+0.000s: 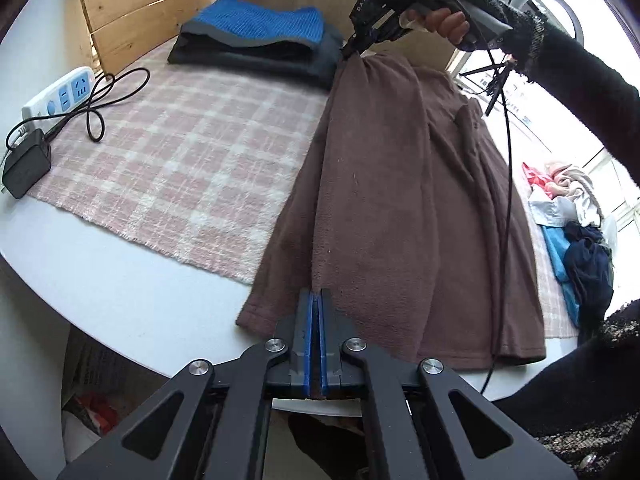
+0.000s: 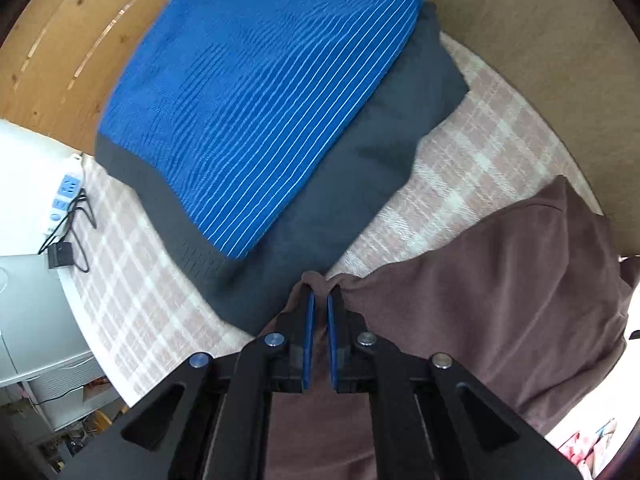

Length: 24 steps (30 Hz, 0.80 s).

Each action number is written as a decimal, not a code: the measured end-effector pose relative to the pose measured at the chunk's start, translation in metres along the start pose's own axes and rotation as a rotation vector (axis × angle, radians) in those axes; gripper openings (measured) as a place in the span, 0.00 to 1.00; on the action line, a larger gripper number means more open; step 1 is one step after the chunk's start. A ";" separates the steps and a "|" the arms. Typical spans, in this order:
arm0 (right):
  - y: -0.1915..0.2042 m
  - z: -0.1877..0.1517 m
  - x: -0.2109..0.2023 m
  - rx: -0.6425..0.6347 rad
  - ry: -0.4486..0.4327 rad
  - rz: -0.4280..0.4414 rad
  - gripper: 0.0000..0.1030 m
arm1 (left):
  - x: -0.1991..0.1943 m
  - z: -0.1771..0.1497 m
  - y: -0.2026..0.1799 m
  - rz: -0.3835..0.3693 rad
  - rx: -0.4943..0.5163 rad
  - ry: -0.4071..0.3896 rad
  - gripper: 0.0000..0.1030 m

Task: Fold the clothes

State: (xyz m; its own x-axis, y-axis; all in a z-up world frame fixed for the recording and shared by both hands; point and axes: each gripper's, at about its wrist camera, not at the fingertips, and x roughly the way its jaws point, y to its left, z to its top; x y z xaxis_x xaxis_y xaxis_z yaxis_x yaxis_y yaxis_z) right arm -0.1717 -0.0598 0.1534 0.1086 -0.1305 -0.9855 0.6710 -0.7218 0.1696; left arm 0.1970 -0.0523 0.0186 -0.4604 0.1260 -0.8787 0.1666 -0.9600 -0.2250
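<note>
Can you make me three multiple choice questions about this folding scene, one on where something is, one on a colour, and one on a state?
1. Where does the blue striped garment lie?
A. On top of the dark folded garment
B. On the floor
C. Under the brown garment

2. What colour is the garment that both grippers hold?
A. White
B. Brown
C. Green

3. How is the left gripper?
A. Wide open over the cloth
B. Shut on a power strip
C. Shut on the brown garment

Answers:
1 A, the blue stripes rest on the dark stack, on the checked cloth.
2 B, brown fabric runs from the left gripper to the right gripper.
3 C, its blue pads pinch the brown hem.
</note>
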 end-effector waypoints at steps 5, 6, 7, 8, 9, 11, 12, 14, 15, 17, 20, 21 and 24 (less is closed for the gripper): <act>0.000 0.008 0.017 0.027 0.000 0.024 0.06 | 0.003 -0.002 0.007 0.018 -0.017 0.019 0.06; -0.001 0.009 0.016 0.035 0.002 0.033 0.06 | 0.002 -0.002 0.008 0.017 -0.026 0.023 0.09; -0.002 0.009 0.014 0.044 0.005 0.044 0.06 | -0.002 0.000 0.011 0.019 -0.036 0.015 0.12; -0.005 0.009 0.013 0.063 0.008 0.064 0.06 | -0.007 0.000 0.013 0.025 -0.038 0.001 0.22; -0.009 0.010 0.013 0.088 0.012 0.090 0.06 | -0.009 0.001 0.016 0.032 -0.037 -0.012 0.31; -0.015 0.010 0.012 0.128 0.017 0.128 0.06 | -0.007 0.002 0.023 0.032 -0.038 -0.011 0.31; -0.016 0.010 0.012 0.133 0.018 0.137 0.06 | -0.003 0.002 0.025 0.025 -0.042 -0.003 0.31; -0.014 0.009 0.012 0.126 0.014 0.139 0.06 | 0.008 0.005 0.019 0.008 -0.025 0.018 0.32; -0.012 0.008 0.011 0.124 0.011 0.136 0.06 | 0.014 0.006 0.016 0.014 -0.011 0.033 0.32; -0.008 0.008 0.010 0.119 0.008 0.124 0.07 | 0.024 0.008 0.012 0.030 0.015 0.056 0.31; 0.005 0.006 0.006 0.069 -0.003 0.072 0.07 | 0.025 0.011 0.012 0.008 0.011 0.044 0.12; 0.010 0.005 0.004 0.044 -0.006 0.053 0.07 | 0.022 0.011 0.012 -0.001 0.002 0.037 0.12; 0.026 0.002 -0.002 -0.070 0.005 -0.025 0.07 | 0.009 0.009 0.009 -0.012 0.019 0.000 0.12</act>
State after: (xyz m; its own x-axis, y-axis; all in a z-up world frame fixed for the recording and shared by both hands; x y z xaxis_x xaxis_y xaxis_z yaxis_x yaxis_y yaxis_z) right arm -0.1554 -0.0796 0.1601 0.0948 -0.1089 -0.9895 0.7230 -0.6758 0.1437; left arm 0.1861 -0.0625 0.0125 -0.4618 0.1378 -0.8762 0.1445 -0.9630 -0.2276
